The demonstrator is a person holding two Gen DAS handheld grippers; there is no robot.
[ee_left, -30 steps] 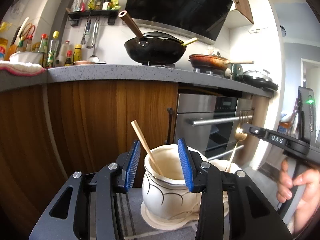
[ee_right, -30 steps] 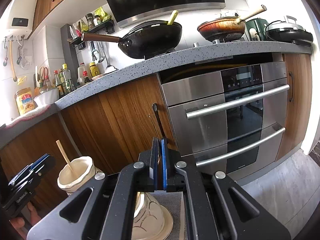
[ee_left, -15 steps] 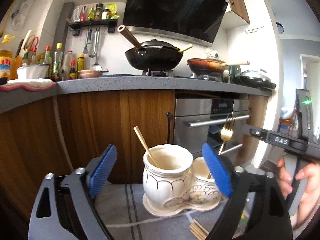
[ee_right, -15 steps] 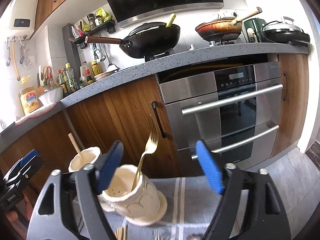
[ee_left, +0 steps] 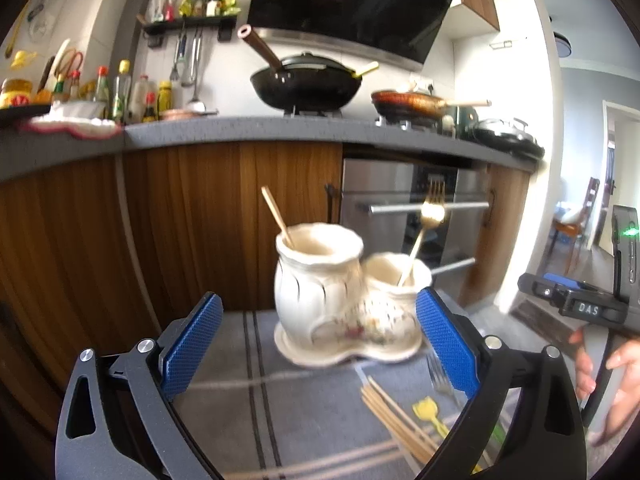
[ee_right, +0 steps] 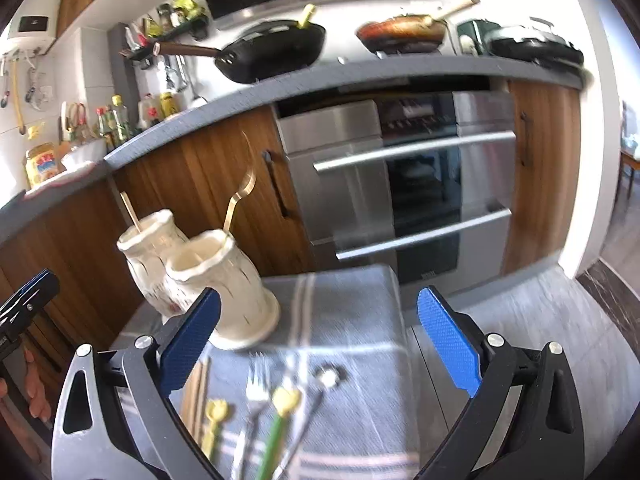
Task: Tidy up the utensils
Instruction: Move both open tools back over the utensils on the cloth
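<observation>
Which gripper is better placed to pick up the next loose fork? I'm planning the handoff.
Probably the right gripper: its open jaws hang over the loose fork on the cloth. The left gripper, also open, faces the ceramic holder; utensils lie by its right finger.

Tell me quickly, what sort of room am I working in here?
A home kitchen, most likely. A black wok and a frying pan sit on a stove set into the grey countertop, a built-in oven is below, and sauce bottles line the wall.
</observation>
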